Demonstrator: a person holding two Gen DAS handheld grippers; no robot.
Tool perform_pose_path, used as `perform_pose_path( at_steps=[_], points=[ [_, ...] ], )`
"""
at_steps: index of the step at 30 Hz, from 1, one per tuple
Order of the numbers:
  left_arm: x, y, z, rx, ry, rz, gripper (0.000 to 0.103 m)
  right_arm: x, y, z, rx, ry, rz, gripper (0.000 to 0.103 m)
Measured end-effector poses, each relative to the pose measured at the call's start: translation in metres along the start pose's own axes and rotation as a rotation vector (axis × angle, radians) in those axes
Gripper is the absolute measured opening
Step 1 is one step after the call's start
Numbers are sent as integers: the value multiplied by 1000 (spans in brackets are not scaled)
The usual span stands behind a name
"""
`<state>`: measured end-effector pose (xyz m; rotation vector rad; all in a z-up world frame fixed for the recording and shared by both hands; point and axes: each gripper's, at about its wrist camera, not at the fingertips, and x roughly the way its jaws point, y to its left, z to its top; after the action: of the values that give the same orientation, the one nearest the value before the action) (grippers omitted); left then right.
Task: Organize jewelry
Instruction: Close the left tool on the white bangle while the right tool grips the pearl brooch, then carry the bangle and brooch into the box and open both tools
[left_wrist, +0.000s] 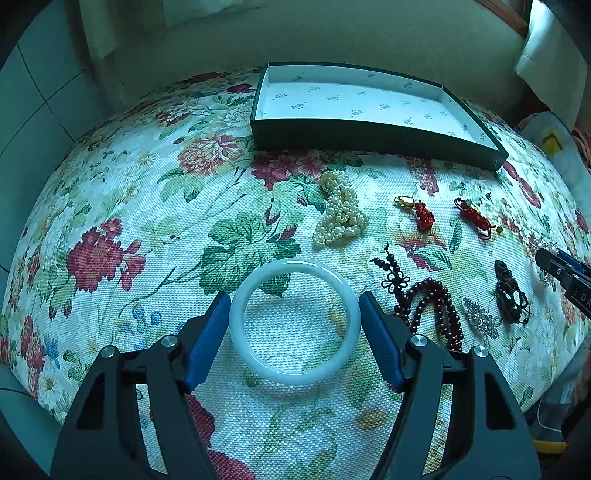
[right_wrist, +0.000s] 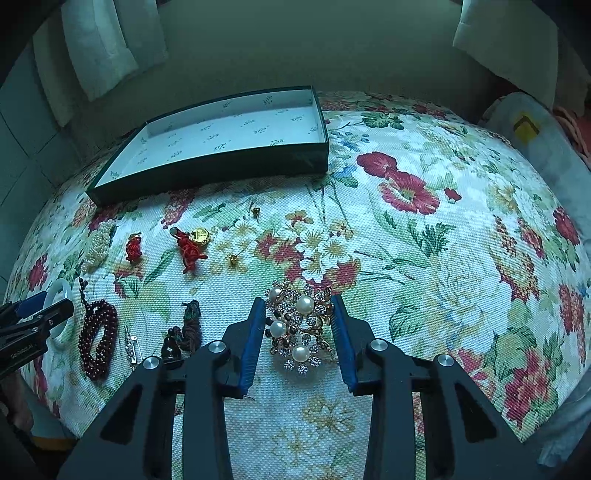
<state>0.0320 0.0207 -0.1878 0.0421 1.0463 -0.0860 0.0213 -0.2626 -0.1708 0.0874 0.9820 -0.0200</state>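
Observation:
A white jade-like bangle (left_wrist: 291, 373) lies flat on the floral cloth, and my left gripper (left_wrist: 293, 297) is shut on it, one blue pad pressing each side of the ring. In the right wrist view a gold brooch with pearls and rhinestones (right_wrist: 295, 328) sits between the blue pads of my right gripper (right_wrist: 298, 300), which touch it on both sides. An open dark green box (left_wrist: 369, 136) with a white printed lining stands empty at the back of the table. My left gripper (right_wrist: 37, 321) also shows at the left edge of the right wrist view.
Loose on the cloth lie a pearl strand (left_wrist: 340, 210), two red cord charms (left_wrist: 423, 216) (left_wrist: 474, 218), a dark red bead bracelet (left_wrist: 432, 306), a rhinestone pin (left_wrist: 480, 321) and a dark beaded piece (left_wrist: 509, 295). Small gold studs (right_wrist: 232, 259) lie near the middle.

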Motion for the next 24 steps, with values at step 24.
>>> perform_pose_path(
  at_steps=[24],
  points=[
    [-26,-14,116,26,-170,-42,71,-33,22,112,-30,-234,86,36]
  ],
)
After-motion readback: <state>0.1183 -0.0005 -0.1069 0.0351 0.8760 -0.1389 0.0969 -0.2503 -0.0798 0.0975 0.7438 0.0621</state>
